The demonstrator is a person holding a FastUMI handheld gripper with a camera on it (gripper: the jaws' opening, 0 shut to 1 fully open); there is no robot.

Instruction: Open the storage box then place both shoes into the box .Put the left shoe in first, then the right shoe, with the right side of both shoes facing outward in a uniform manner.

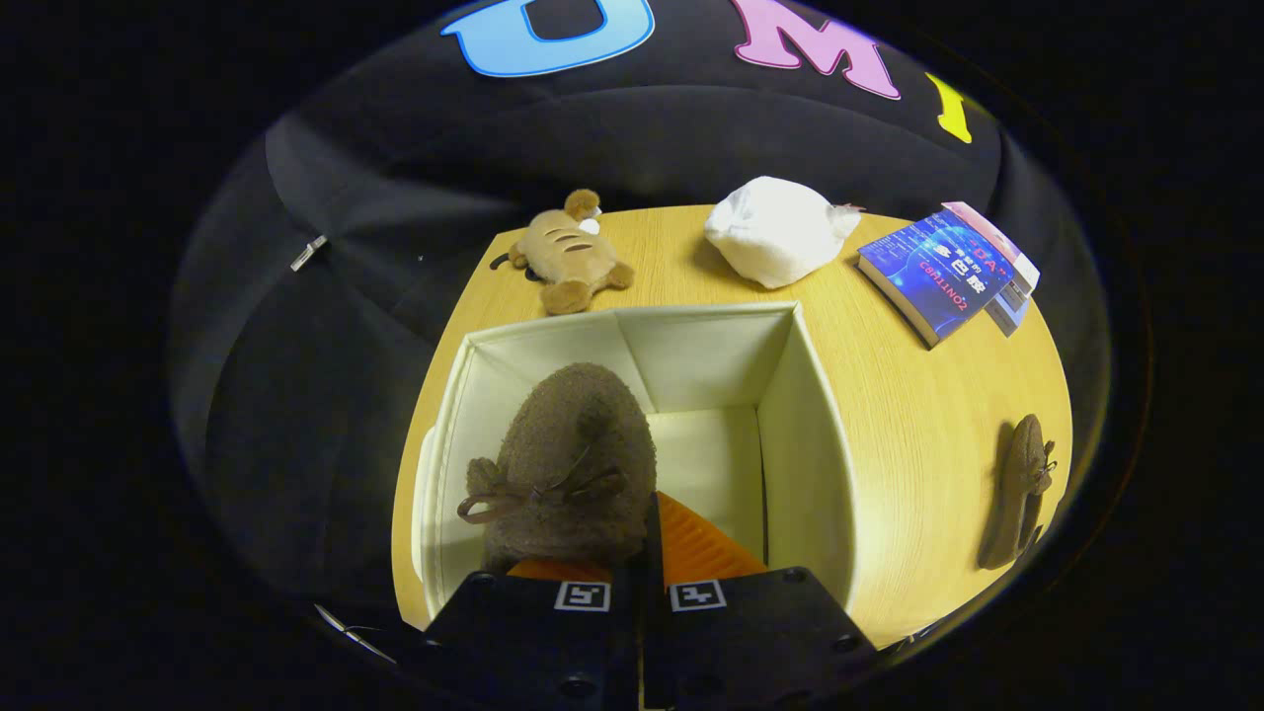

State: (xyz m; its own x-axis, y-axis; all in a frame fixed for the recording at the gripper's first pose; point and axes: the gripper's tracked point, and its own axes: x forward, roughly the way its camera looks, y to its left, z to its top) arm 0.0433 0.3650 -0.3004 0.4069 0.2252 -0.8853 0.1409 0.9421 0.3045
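Observation:
A cream storage box [800,415] stands open on the wooden table, its inside pale and bare on the right. My gripper [642,563] is shut on a brown fuzzy shoe [573,454] with a small bow, holding it by its rear edge above the box's left half, toe pointing away from me. The second brown shoe [1019,494] lies on the table to the right of the box, near the table's edge.
Beyond the box sit a tan plush toy [568,257], a white cloth bundle [775,232] and a blue book [943,272] at the far right. The wooden table [908,415] has bare surface between the box and the second shoe.

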